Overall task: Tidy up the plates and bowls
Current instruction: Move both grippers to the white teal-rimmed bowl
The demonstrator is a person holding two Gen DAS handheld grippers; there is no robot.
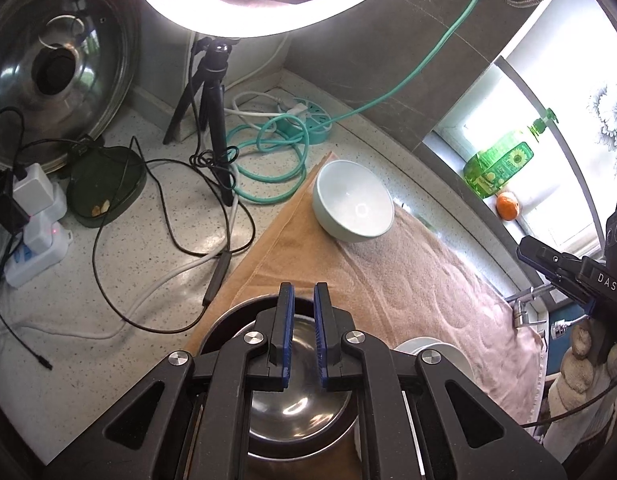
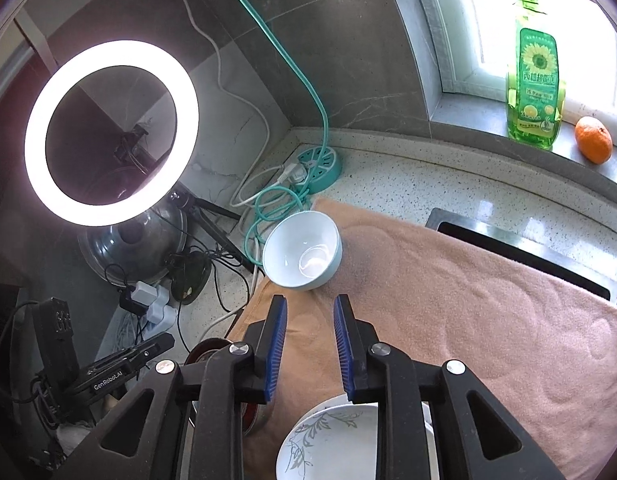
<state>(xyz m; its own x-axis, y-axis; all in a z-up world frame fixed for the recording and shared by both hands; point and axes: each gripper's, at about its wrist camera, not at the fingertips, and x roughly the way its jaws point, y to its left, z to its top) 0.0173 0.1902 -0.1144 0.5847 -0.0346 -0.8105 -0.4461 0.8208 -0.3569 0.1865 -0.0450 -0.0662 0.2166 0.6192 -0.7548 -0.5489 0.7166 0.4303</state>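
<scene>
A pale blue bowl (image 1: pixel 352 204) (image 2: pixel 304 250) lies tilted on the far end of a tan towel (image 1: pixel 408 280) (image 2: pixel 468 300). My left gripper (image 1: pixel 303 292) is shut with nothing between its blue pads, and hangs over a steel bowl (image 1: pixel 300 396) that sits inside a dark-rimmed dish (image 1: pixel 224 320). My right gripper (image 2: pixel 309 304) is open and empty above a white plate (image 2: pixel 332 440) with a leaf pattern, well short of the blue bowl. Each gripper shows at the edge of the other's view: the right gripper (image 1: pixel 526 246), the left gripper (image 2: pixel 168 340).
A lit ring light (image 2: pixel 108 132) on a black tripod (image 1: pixel 212 120), a glass pot lid (image 1: pixel 56 68), chargers and loose cables (image 1: pixel 180 208) crowd the left counter. A teal power strip (image 2: pixel 320 164) lies behind the towel. Sink (image 2: pixel 520 248), green soap bottle (image 2: pixel 534 80) and orange (image 2: pixel 593 139) are to the right.
</scene>
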